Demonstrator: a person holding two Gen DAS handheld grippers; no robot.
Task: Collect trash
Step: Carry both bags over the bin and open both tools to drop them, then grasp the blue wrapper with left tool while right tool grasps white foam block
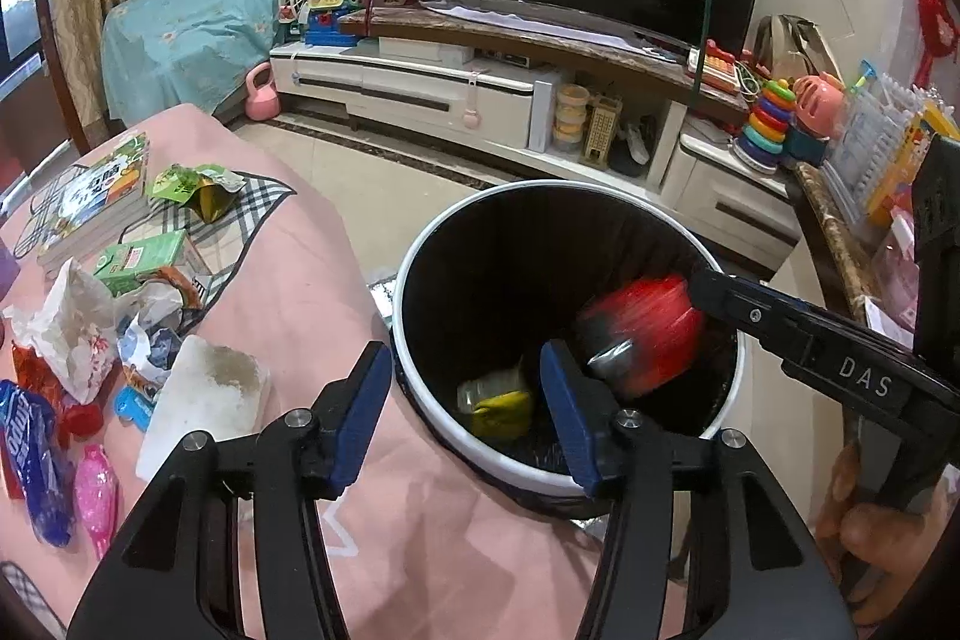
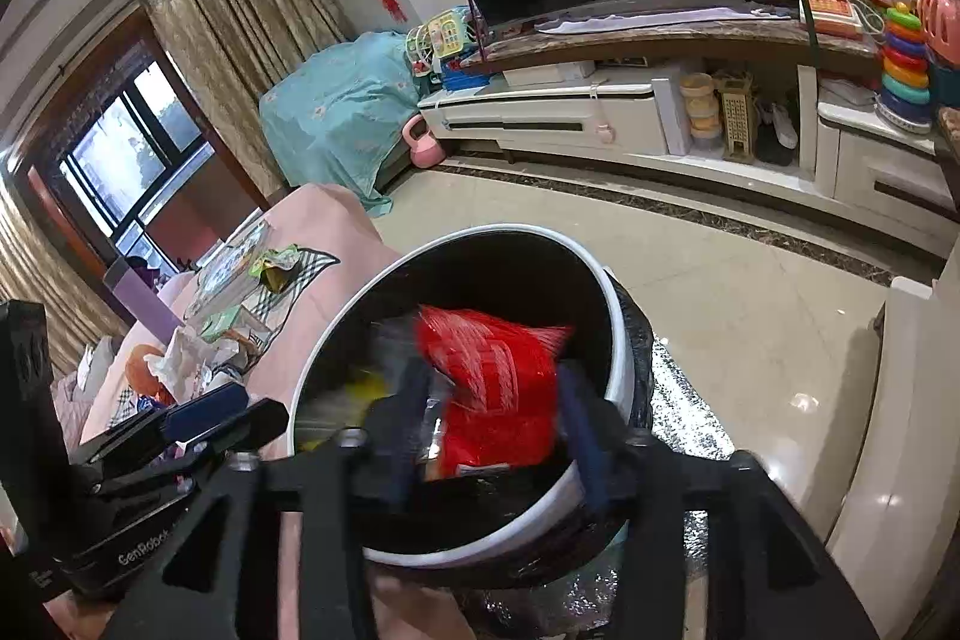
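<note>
A white-rimmed bin (image 1: 414,244) (image 2: 619,328) with a black liner stands beside the pink-clothed table (image 1: 312,304). My left gripper (image 1: 465,415) is open over its near rim, with nothing between the blue pads. A yellow-green packet (image 1: 495,403) lies inside the bin. My right gripper (image 2: 497,433) (image 1: 699,295) reaches over the bin mouth. A red packet (image 2: 498,376) (image 1: 648,334), motion-blurred, sits between its parted fingers, which do not press it. My left gripper (image 2: 210,418) also shows at the left of the right wrist view.
Trash lies on the table: a crumpled white bag (image 1: 72,334), a green carton (image 1: 141,259), a green wrapper (image 1: 198,190), a blue packet (image 1: 30,460), a pink packet (image 1: 96,496), a white block (image 1: 204,394). Books (image 1: 90,196) lie behind. A TV stand (image 1: 420,94) and toys (image 1: 774,118) line the far wall.
</note>
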